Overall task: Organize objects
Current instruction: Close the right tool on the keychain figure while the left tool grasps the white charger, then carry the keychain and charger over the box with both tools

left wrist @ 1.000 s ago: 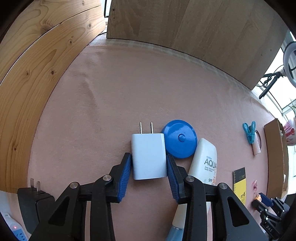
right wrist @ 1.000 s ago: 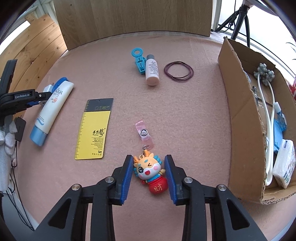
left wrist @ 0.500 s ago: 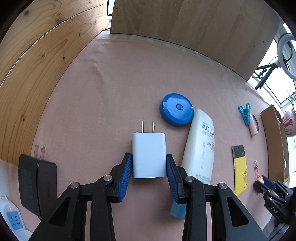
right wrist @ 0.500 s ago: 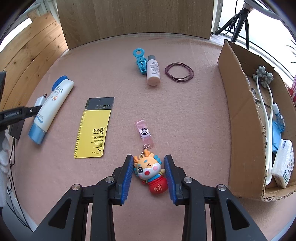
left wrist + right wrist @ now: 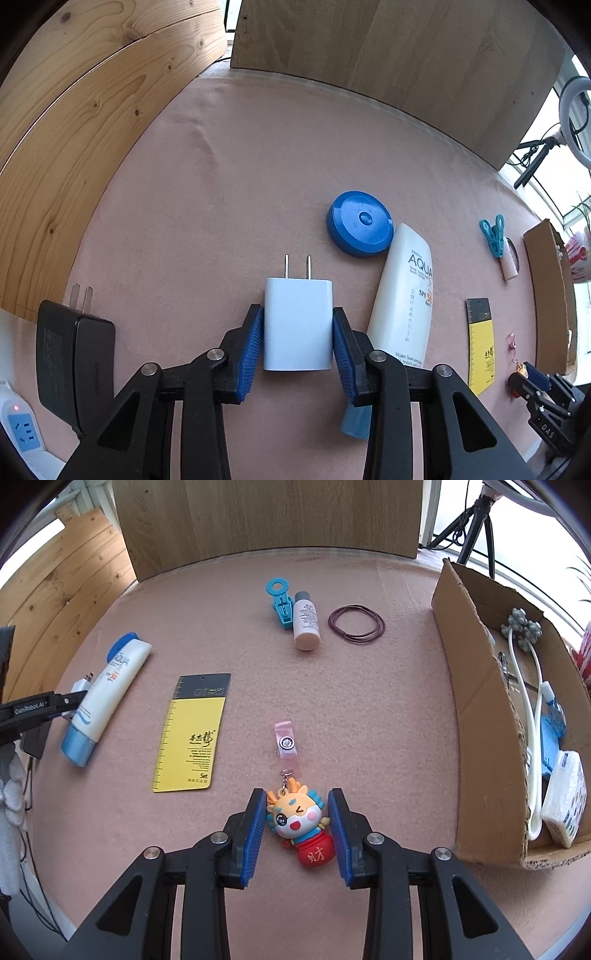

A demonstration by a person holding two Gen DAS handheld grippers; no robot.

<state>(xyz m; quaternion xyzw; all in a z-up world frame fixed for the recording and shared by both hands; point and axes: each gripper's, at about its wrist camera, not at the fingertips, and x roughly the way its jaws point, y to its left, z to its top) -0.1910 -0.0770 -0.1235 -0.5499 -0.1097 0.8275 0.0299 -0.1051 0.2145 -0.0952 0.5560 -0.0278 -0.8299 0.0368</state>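
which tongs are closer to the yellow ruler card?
Right. The right tongs straddle the dragon keychain just beside the yellow ruler card. The left tongs grip the white charger, beyond the white sunscreen tube.

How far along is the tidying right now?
Done: a cable and packets lie in the cardboard box. In hand: the left gripper grips the white charger; the right gripper brackets the dragon keychain. Left: sunscreen tube, yellow card, small bottle.
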